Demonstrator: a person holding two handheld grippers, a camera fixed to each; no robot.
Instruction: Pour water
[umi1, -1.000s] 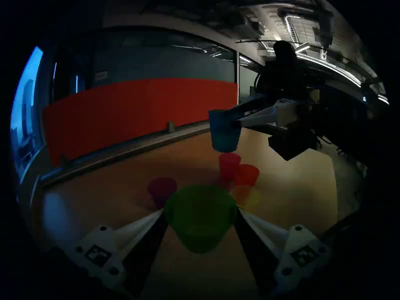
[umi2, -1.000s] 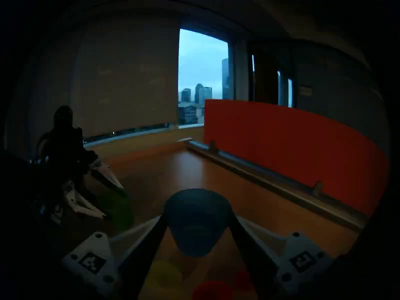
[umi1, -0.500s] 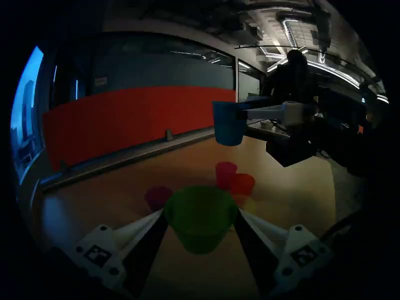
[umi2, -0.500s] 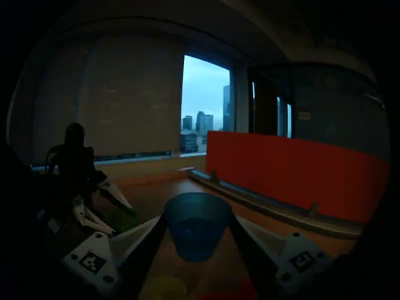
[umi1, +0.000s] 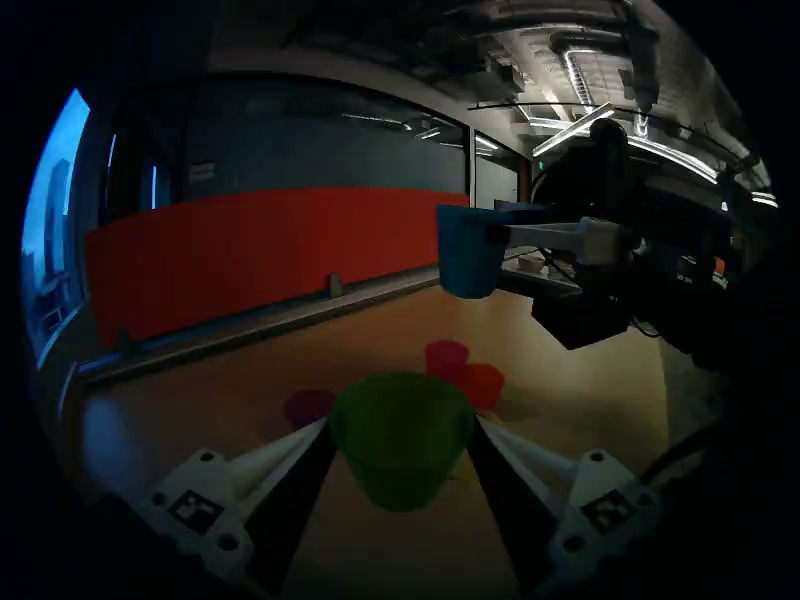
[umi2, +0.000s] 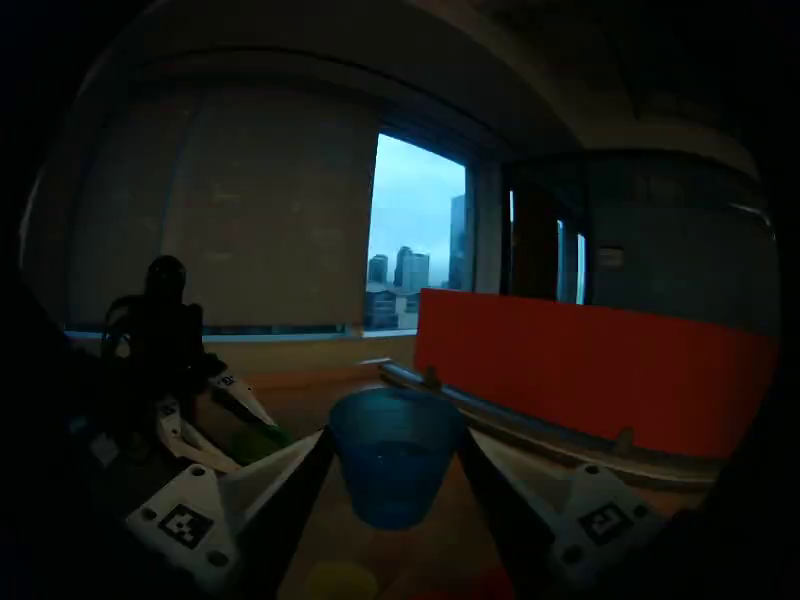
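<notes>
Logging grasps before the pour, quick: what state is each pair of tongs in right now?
Left tongs: closed, holding the green cup.
Right tongs: closed, holding the blue cup.

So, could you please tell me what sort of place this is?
Probably a high-rise office: a long wooden table with a red divider panel, a window onto city towers, and strip ceiling lights.

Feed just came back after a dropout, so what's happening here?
A person holds a gripper in each hand. The left gripper is clamped on a green cup, low by the wooden table. The right gripper holds a blue cup raised in the air, roughly upright, so no pouring yet. A few small cups stand on the table beyond the green cup.
</notes>
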